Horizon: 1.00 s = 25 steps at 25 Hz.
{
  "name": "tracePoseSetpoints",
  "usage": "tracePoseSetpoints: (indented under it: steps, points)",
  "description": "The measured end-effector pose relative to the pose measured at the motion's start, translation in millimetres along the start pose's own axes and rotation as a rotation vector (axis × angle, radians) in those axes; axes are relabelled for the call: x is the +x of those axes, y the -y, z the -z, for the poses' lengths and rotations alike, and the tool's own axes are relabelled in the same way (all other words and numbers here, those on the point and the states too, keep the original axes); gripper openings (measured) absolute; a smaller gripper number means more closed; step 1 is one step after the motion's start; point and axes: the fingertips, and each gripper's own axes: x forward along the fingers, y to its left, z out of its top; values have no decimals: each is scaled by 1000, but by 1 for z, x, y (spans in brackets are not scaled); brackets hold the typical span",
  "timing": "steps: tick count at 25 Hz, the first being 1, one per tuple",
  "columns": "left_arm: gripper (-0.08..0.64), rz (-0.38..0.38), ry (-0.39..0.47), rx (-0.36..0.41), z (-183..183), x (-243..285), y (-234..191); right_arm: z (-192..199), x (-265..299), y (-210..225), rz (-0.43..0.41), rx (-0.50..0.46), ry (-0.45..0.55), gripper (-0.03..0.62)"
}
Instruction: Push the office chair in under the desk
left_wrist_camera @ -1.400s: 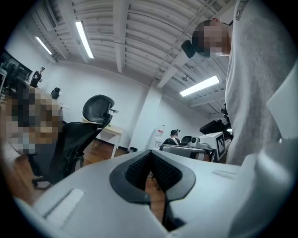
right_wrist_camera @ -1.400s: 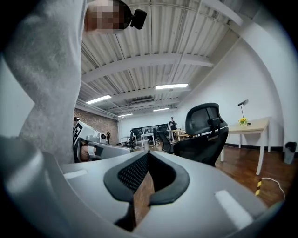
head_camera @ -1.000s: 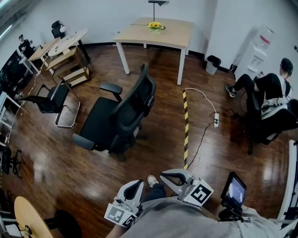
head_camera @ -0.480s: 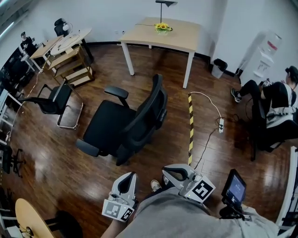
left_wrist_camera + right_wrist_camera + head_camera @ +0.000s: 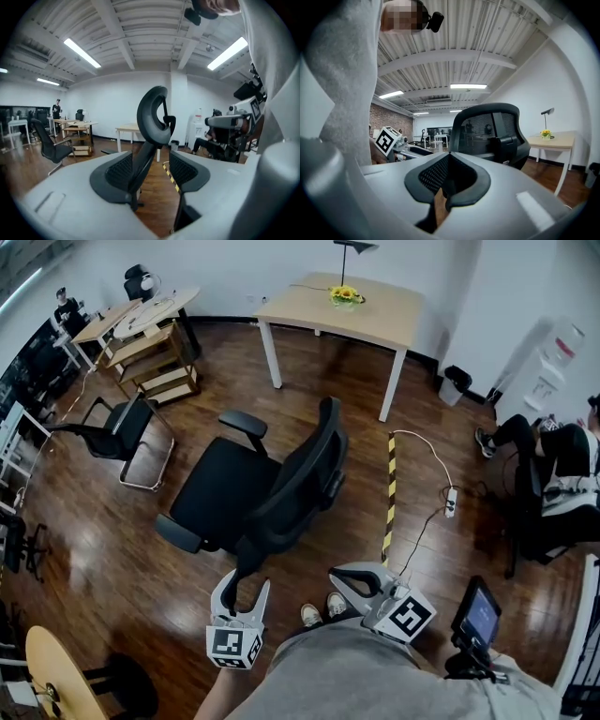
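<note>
Since a second ago we have stepped up to the office chair [image 5: 272, 488], which now fills more of the head view. The left gripper [image 5: 242, 585] has swung round to aim at it.

In the head view the chair stands mid-floor with its backrest towards us and its seat facing about 10 o'clock. The desk [image 5: 352, 313] lies well apart from it, up at 12 to 1 o'clock by the wall. The left gripper sits at the chair's 6 o'clock with its jaws opening, and the foot of the backrest lines up with the gap between them. The right gripper [image 5: 337, 582] hangs at about 5 o'clock, close to our body.

In the left gripper view the jaws [image 5: 147, 171] stand spread, and the chair's backrest [image 5: 152, 117], seen edge-on, rises in the gap between them. Neither pad presses on it, and we cannot tell how near it really is.

In the right gripper view the jaws [image 5: 447, 187] are pressed together with nothing between them. The mesh backrest [image 5: 492, 133] looms just beyond, and the desk [image 5: 551, 137] shows past it at 3 o'clock.

We judge this to be the reach for the chair, with the pushing itself not yet begun. The next move calls for us to set the left jaws against or around the backrest. Then we should turn the chair so its seat faces the desk, and roll it towards 12 to 1 o'clock between the desk legs.
</note>
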Motion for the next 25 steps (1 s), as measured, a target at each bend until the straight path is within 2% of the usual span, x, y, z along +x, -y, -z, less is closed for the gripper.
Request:
tracePoseSetpoints:
  steps: [4, 6, 8, 9, 10, 16, 25]
  points:
    - [288, -3, -229, 178, 38, 28, -18, -2, 1, 7, -9, 3, -1, 6]
    - [288, -2, -302, 264, 47, 41, -25, -3, 0, 12, -10, 2, -7, 6]
    - [252, 5, -344, 327, 52, 52, -26, -1, -2, 18, -11, -2, -10, 6]
    - [185, 14, -354, 352, 54, 56, -24, 0, -3, 21, -13, -5, -13, 6]
    - [156, 23, -359, 373, 55, 59, -22, 1, -3, 23, -14, -6, -15, 6]
    - [141, 45, -364, 395, 56, 62, -17, 7, 2, 35, -39, -5, -21, 6]
    - [138, 95, -361, 409, 62, 48, -22, 11, 14, 41, -124, 10, -11, 6]
